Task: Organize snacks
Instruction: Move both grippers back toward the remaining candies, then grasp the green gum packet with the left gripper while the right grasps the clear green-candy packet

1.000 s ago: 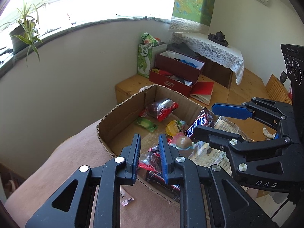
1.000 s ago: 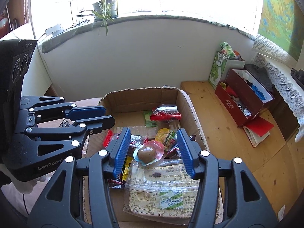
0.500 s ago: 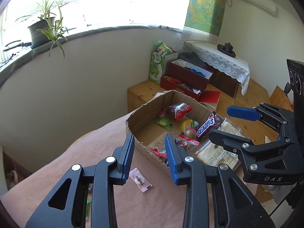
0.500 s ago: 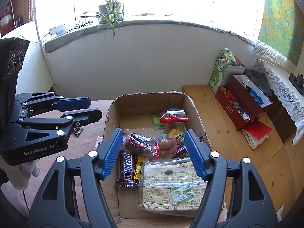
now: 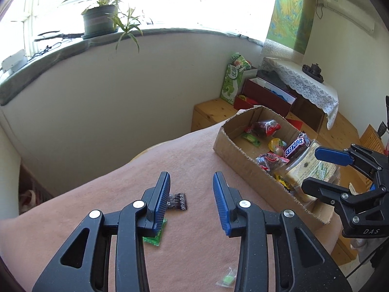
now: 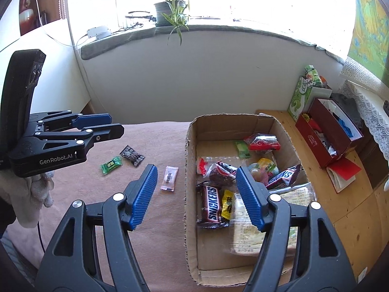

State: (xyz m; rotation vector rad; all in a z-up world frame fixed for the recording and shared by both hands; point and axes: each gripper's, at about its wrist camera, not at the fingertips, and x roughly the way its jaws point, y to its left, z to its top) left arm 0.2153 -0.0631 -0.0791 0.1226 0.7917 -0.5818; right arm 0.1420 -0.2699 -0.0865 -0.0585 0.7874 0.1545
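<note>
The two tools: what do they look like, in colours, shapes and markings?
The left tool and the right tool have black frames with triangular cut-outs, silver rivets, and ribbed blue pads on the fingers. The left one's side reads "GenRobot.AI" in the right wrist view; the right one's reads "DAS" in the left wrist view.

Left wrist view: green candy (image 5: 155, 236) partly hidden under left finger (image 5: 159, 200); dark candy (image 5: 177, 200) partly covered too. Right wrist view: cracker pack (image 6: 252, 231) partly behind right finger (image 6: 250, 198); print illegible.
</note>
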